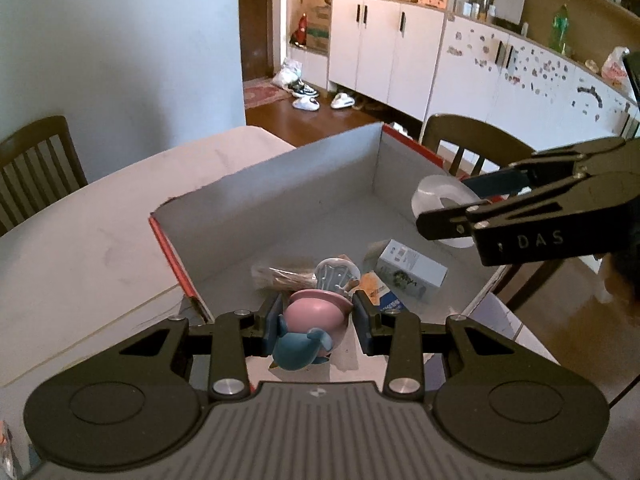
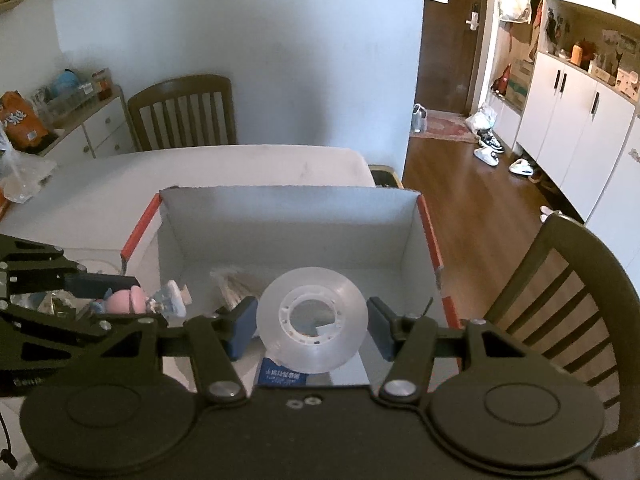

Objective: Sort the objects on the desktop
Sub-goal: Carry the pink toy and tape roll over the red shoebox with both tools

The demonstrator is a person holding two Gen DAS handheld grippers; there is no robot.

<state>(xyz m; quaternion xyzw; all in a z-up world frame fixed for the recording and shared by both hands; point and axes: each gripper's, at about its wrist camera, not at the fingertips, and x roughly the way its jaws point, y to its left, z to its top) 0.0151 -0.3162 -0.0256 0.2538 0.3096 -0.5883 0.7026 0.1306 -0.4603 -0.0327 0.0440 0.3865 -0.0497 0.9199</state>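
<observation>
While it hangs over the near edge of the open cardboard box, a pink and blue toy figure is clamped between the pads of the left gripper. To the right, the right gripper is closed on a clear tape roll, also above the box. Inside lie a small white carton and a packet. The box sits on a pale desk, with wooden chairs nearby.
</observation>
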